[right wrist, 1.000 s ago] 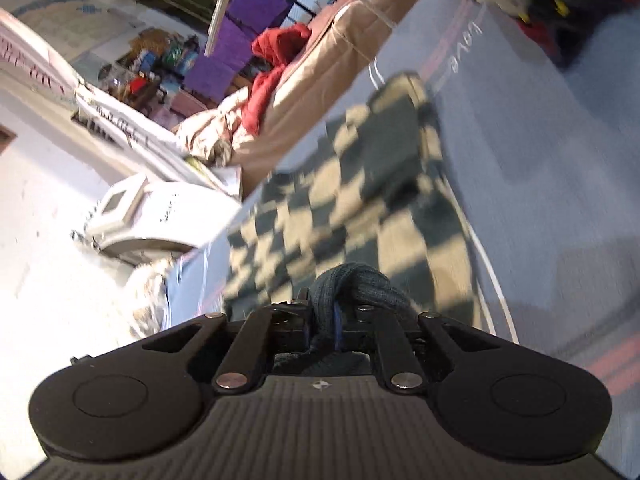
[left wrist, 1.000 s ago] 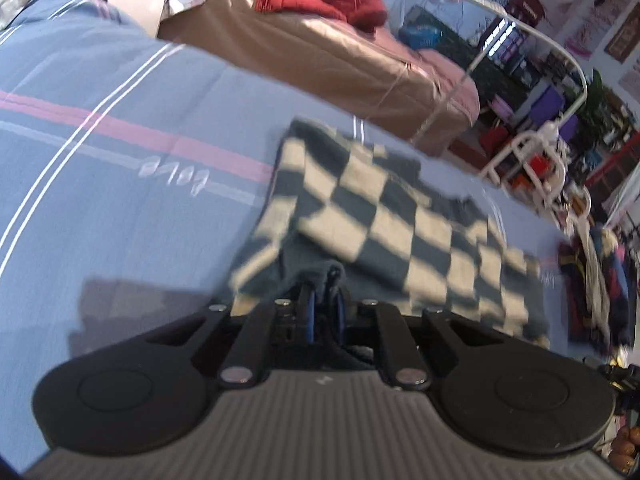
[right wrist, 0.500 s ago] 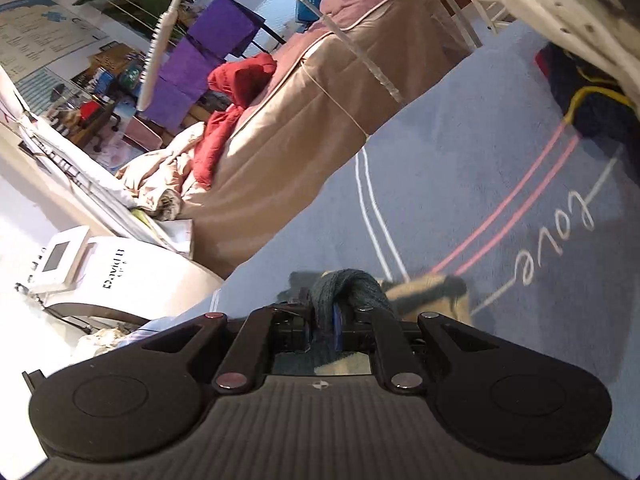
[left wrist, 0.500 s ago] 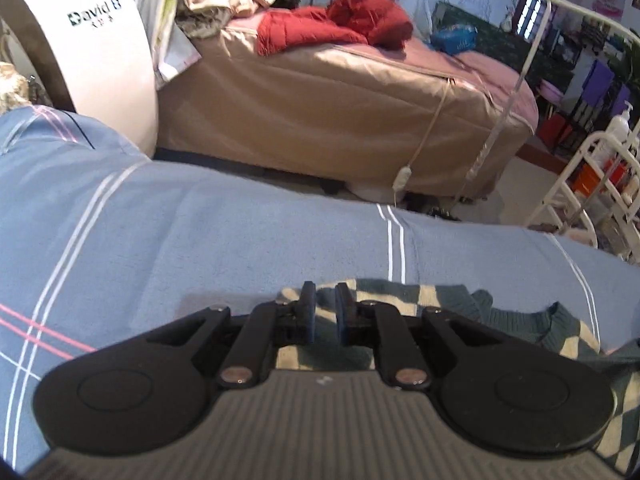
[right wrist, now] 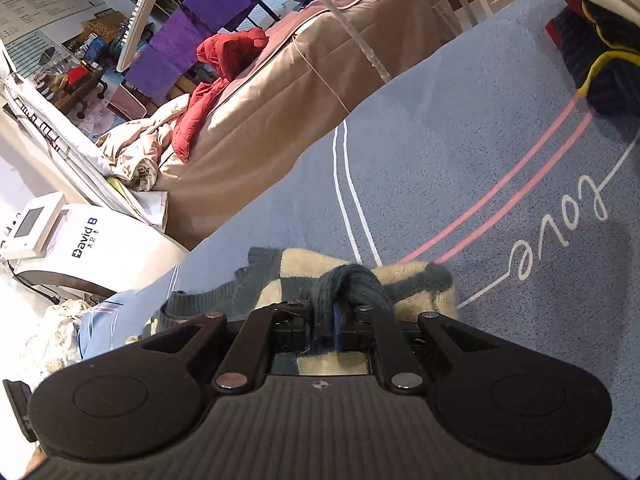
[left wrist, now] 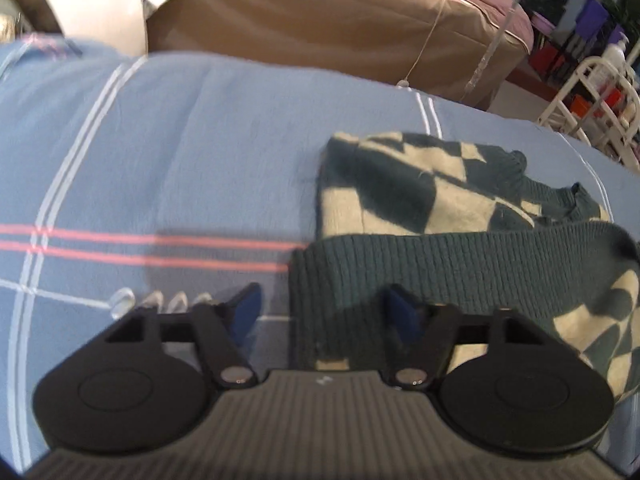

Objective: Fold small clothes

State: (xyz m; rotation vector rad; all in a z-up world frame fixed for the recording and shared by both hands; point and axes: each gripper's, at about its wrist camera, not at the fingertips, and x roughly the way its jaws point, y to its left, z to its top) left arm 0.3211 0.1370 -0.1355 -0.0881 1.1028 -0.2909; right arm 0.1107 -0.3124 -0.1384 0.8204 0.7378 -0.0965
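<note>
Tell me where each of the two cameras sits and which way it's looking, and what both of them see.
Left wrist: on the left gripper, looking down at the blue bedspread and checkered sweater; its jaws have just been opening, the ribbed hem between them, unpressed.
Right wrist: on the right gripper, facing across the bedspread toward the tan bed; jaws shut on the sweater's hem.
Shared: sweater, bedspread, tan bed.
</note>
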